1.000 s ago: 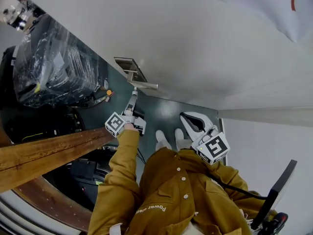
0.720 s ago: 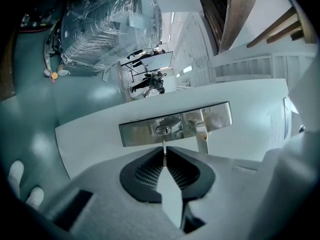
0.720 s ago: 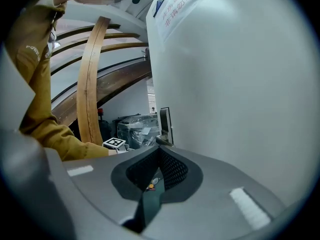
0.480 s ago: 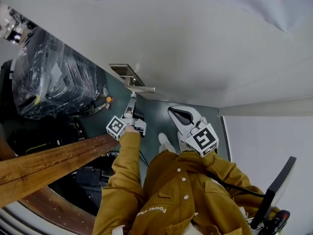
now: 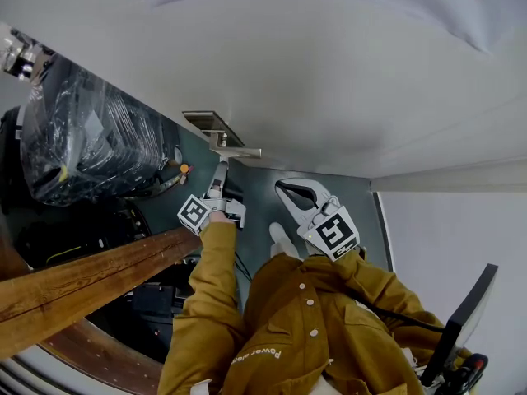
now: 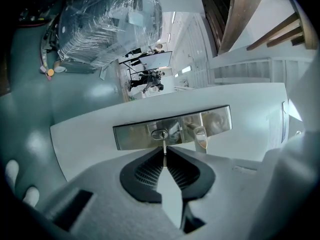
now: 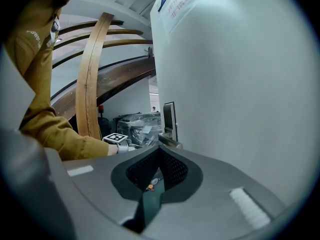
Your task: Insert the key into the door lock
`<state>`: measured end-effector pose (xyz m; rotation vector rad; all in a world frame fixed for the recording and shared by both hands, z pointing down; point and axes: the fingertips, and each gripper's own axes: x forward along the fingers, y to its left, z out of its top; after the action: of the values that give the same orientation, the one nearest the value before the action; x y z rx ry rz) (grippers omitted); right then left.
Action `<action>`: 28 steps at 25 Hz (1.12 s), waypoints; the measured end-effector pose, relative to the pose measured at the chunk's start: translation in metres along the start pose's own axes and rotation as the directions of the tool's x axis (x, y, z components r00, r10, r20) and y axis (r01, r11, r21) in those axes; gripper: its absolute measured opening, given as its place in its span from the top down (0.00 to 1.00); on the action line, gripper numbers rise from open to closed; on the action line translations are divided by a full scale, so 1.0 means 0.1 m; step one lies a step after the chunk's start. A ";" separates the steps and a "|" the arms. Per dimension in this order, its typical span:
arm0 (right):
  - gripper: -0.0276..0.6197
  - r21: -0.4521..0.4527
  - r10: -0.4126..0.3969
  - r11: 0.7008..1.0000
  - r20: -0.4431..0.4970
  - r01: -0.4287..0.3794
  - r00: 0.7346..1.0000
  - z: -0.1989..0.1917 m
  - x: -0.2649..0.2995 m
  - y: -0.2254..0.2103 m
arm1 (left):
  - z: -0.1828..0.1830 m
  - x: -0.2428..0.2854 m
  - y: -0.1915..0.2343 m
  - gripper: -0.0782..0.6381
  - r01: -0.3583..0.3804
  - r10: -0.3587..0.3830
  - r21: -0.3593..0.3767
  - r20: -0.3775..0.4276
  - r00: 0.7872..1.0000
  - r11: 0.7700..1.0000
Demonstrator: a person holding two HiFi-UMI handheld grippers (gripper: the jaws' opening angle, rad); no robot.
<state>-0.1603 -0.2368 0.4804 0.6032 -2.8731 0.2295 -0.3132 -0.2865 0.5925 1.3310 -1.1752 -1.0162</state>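
Left gripper view: my left hand-held gripper [image 6: 164, 152] clamps the key [image 6: 164, 144], tip at the lock [image 6: 160, 134] keyhole; depth unreadable, so I judge full seating unconfirmed.

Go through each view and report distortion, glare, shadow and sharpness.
Head view: wide-angle bend curves the edge of the door, light even, nothing blurred. Left gripper view: dark corners, strong bulging; the steel lock plate mirrors the room, yet the key and keyhole are sharp. Right gripper view: the door is bright and nearly featureless, the fingers dark in their own shadow.
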 end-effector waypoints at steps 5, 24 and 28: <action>0.95 -0.041 0.013 0.999 -0.007 -0.014 1.000 -0.04 0.01 0.01 | 0.02 0.03 0.02 0.85 0.006 -0.006 -0.004 -0.002 1.000 1.000; 0.95 -0.013 0.041 0.999 -0.016 -0.041 0.999 -0.08 0.04 0.13 | 0.14 0.32 0.11 0.85 0.035 -0.048 -0.137 -0.091 0.995 0.990; 0.95 -0.014 0.032 0.999 -0.009 -0.032 0.999 -0.06 0.03 0.09 | 0.19 0.51 0.08 0.85 0.021 -0.031 -0.116 -0.091 0.995 0.993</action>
<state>-0.1663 -0.2285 0.4860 0.5525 -2.8750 0.2160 -0.3244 -0.3394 0.6009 1.2918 -1.0178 -1.0149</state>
